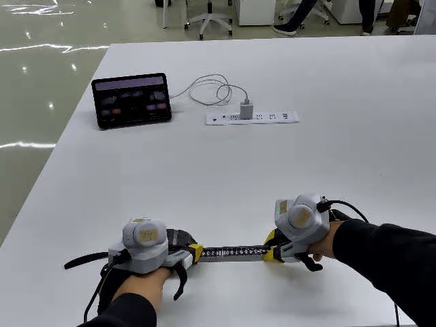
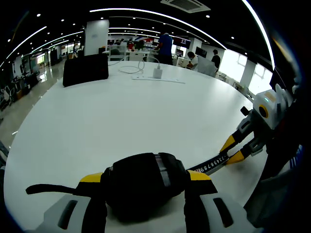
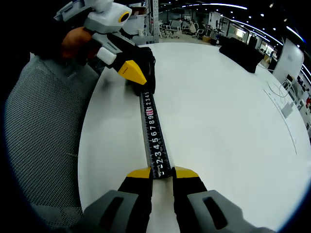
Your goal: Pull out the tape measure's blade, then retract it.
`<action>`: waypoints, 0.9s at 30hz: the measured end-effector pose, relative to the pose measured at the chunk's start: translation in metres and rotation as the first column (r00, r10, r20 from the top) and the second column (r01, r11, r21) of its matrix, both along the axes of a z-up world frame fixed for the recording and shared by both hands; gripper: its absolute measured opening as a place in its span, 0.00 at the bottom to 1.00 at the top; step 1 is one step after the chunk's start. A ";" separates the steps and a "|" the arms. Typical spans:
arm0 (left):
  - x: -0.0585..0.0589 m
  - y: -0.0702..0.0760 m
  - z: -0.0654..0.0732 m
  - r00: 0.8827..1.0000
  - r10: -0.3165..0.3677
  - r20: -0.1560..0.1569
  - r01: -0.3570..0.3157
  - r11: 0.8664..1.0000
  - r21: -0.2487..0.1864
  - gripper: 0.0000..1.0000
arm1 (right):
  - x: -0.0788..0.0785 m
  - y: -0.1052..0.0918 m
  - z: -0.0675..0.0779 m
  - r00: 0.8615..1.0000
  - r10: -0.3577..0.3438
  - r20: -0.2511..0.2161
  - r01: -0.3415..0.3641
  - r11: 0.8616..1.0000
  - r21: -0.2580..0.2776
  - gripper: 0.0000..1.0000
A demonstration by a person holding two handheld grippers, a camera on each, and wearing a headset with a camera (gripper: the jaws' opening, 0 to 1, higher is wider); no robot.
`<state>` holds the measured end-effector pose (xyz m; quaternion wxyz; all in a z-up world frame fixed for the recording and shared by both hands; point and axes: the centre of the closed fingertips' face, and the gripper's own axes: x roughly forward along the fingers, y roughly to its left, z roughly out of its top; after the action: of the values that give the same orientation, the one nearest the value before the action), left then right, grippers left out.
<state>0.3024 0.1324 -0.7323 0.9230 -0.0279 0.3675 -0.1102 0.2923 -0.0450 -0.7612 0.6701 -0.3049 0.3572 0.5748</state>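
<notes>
right now our left claw (image 2: 146, 175) is clamped around the black tape measure case (image 2: 146, 194), which rests on the white desk (image 2: 121, 111) close to us. our right claw (image 3: 163, 173) is closed on the tip of the blade (image 3: 151, 126). the blade lies stretched flat along the desk between the two claws, numbers facing up. farther back we see a dark tablet (image 1: 131, 100) and a power strip (image 1: 252, 118) with a charger (image 1: 246, 109) plugged in.

The left gripper (image 1: 193, 253) hides most of the tape measure (image 1: 178, 240). The right gripper's (image 3: 162, 173) jaws cover the blade's (image 3: 154, 131) tip. The tablet's (image 1: 131, 100) screen is unreadably blurred.
</notes>
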 end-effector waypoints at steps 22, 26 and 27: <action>0.000 0.000 0.000 1.000 -0.001 0.002 0.001 1.000 0.000 0.60 | -0.001 0.011 0.001 1.000 -0.009 -0.006 0.009 1.000 0.029 0.11; 0.000 0.000 0.000 1.000 -0.002 0.002 0.002 1.000 -0.001 0.60 | -0.001 0.012 0.002 0.999 -0.022 -0.023 0.024 0.999 0.048 0.11; 0.000 0.000 0.000 1.000 -0.002 0.002 0.002 1.000 -0.001 0.60 | -0.002 0.013 0.002 1.000 -0.020 -0.021 0.021 0.999 0.048 0.11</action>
<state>0.3021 0.1320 -0.7318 0.9233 -0.0278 0.3665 -0.1111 0.2907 -0.0324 -0.7594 0.6792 -0.2791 0.3534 0.5796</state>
